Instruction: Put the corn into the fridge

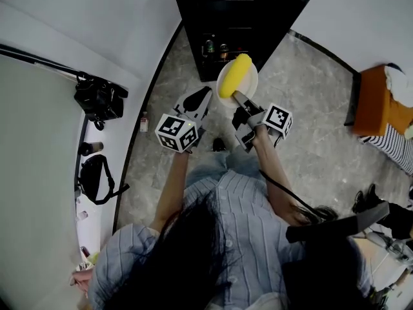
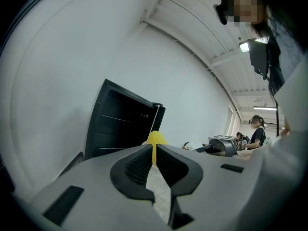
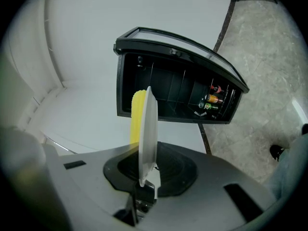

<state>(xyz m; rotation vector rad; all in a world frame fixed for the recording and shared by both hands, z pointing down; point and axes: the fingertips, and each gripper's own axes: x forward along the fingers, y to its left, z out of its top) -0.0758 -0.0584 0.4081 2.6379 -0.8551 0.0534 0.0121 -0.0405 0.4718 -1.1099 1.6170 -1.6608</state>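
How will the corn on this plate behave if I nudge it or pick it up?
The corn looks round and lies loose on the shallow plate, so a nudge would probably roll it. It looks stiff and should lift without sagging. The right gripper pinches only the plate's rim, so tilting could spill it.

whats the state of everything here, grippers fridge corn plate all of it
left gripper: shut, nothing held, pointing toward the corn
right gripper: shut on the plate's rim
plate: held in the air in front of the fridge, roughly level
corn: lying on the plate, not yet in the fridge
fridge: open, dark shelves showing
bottles: sitting inside the fridge
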